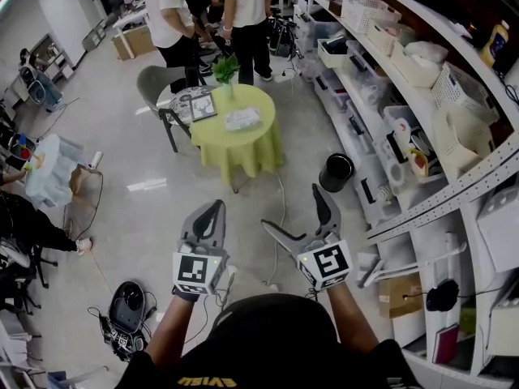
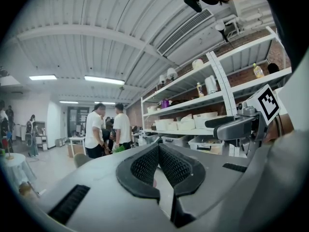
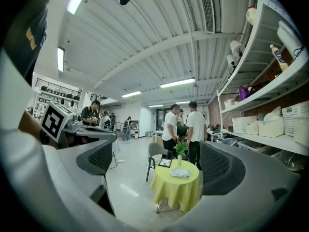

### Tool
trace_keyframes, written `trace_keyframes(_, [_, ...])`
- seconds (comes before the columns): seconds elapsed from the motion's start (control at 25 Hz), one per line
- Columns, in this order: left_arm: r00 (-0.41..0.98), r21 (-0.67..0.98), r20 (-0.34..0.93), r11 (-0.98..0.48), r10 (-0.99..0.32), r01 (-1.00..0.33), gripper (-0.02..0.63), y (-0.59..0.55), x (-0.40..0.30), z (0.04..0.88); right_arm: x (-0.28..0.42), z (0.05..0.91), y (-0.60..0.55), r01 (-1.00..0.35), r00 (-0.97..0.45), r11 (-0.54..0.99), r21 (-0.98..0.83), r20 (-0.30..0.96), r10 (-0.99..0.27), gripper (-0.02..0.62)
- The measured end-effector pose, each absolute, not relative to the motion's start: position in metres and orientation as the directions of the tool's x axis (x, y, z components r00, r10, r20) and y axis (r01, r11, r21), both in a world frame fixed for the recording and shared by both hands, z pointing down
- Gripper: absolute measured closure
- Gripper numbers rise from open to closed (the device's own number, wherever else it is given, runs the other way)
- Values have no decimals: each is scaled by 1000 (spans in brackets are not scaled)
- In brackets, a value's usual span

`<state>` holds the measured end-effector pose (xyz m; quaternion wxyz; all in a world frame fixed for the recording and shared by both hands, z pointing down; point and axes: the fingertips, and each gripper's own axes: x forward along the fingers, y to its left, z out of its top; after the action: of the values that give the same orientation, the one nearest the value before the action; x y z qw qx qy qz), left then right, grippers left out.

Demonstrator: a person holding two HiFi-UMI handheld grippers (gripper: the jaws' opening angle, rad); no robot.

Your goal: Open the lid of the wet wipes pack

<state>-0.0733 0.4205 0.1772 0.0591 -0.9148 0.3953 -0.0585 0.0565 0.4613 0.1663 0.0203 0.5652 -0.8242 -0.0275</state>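
The wet wipes pack [image 1: 242, 119] lies flat on a small round table with a yellow-green cloth [image 1: 237, 154], well ahead of both grippers. In the right gripper view the pack [image 3: 180, 173] shows on the table [image 3: 175, 192] between the jaws, far off. My right gripper [image 1: 293, 209] is held level with its jaws wide apart and nothing between them [image 3: 157, 161]. To its left, my left gripper [image 1: 212, 211] is also level, its ribbed pads meeting with nothing between them [image 2: 158, 149]. Neither gripper touches anything.
On the table also stand a framed picture [image 1: 202, 105] and a small green plant [image 1: 226, 70]. A grey chair [image 1: 160, 89] and two standing people [image 1: 243, 14] are behind it. Long shelves with baskets [image 1: 422, 128] run along the right. A black bin [image 1: 336, 171] sits by them.
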Motion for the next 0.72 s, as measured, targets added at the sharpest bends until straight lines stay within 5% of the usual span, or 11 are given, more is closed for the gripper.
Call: trace_keyframes(0.72, [656,-144,70,-658,-752,-739,588,378,-78,177,63,174,413,-935,-351,352,45,37,-936,26])
